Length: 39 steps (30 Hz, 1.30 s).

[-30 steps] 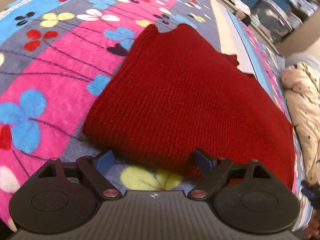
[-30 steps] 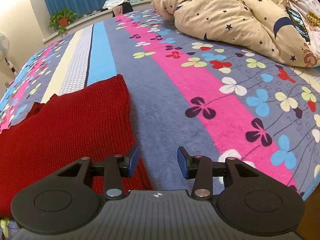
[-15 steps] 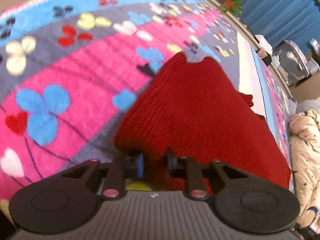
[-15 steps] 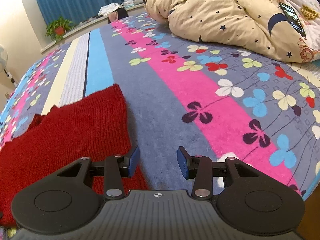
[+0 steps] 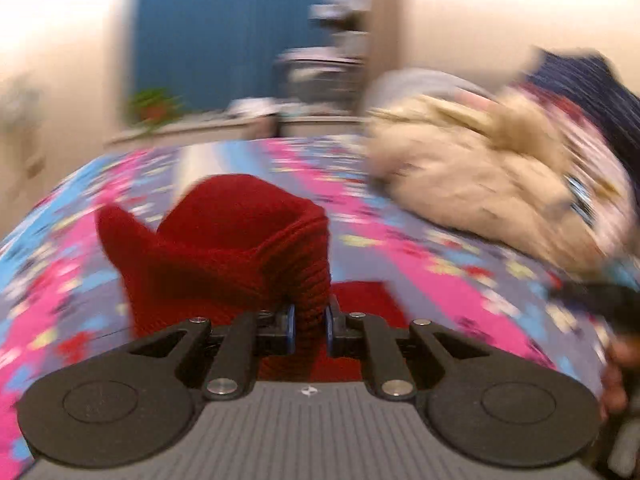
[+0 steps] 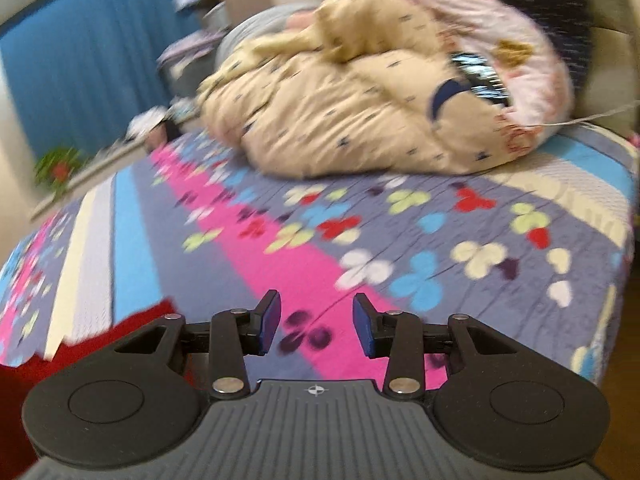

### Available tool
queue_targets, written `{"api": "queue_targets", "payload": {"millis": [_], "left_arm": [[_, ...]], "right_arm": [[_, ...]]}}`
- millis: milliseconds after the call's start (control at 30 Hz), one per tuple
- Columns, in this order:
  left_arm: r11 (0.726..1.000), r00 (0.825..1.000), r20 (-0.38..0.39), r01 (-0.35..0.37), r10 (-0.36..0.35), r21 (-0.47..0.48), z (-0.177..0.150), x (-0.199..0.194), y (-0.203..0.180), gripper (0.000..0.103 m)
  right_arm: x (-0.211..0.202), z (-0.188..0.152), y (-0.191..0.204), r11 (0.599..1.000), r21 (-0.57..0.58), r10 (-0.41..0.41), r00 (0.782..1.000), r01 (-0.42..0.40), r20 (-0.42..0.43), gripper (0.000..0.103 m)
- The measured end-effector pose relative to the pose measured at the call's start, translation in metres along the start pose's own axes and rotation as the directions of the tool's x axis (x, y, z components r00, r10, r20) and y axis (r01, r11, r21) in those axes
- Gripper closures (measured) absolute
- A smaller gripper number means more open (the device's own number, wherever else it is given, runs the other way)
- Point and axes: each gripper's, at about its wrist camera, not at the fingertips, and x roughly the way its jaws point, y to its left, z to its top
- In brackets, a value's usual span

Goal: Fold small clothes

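Blue curtains (image 5: 224,32) and a potted plant (image 5: 154,104) close off the far end of a bed spread with a flowered blanket (image 6: 320,208), where a cream duvet (image 6: 340,116) is heaped toward the head.

On the blanket lies the red knit (image 5: 224,240). The left gripper (image 5: 310,326) has its jaws nearly closed on a ribbed edge of it, the fabric pinched between the blue pads, and that edge stands raised above the blanket, bunched in front of the camera. More of the knit lies flat beneath and just beyond the jaws, so the lifted part hangs over the rest of the garment.

The right gripper (image 6: 316,326) is partly open with its jaws closing and nothing between them, only blanket below. In its view the knit shows as a red corner at the lower left edge, so the garment lies to its left, on the left hand's side.

The fold likely turns on that: the held edge must travel across the flat part toward the far side, and the left hand is the one placed to carry it. View blur hides where the far hem lies.
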Motion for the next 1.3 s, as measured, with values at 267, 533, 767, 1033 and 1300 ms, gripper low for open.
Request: {"api": "queue_targets", "payload": {"millis": [267, 533, 767, 1033, 1300], "left_arm": [[0.932, 0.914, -0.343, 0.299, -0.218, 0.204, -0.081, 0.077, -0.092, 0.059], [0.940, 0.921, -0.193, 0.340, -0.339, -0.029, -0.040, 0.028, -0.001, 0.041], [0.966, 0.964, -0.152, 0.192, -0.220, -0.175, -0.052, -0.002, 0.075, 0.041], [0.970, 0.977, -0.155, 0.113, -0.148, -0.213, -0.064, -0.024, 0.105, 0.041], [0.975, 0.985, -0.133, 0.084, -0.113, -0.205, -0.053, -0.011, 0.093, 0.027]], "right_arm": [[0.011, 0.003, -0.033, 0.993, 0.105, -0.063, 0.998, 0.062, -0.001, 0.064], [0.009, -0.005, 0.004, 0.974, 0.056, 0.224, 0.973, -0.221, -0.055, 0.058], [0.025, -0.049, 0.078, 0.893, -0.117, 0.379, 0.865, -0.435, -0.329, 0.044], [0.023, -0.077, 0.099, 0.866, -0.262, 0.297, 0.860, -0.426, -0.415, 0.088], [-0.014, -0.045, 0.054, 0.907, -0.202, 0.338, 0.925, -0.369, -0.173, 0.090]]}}
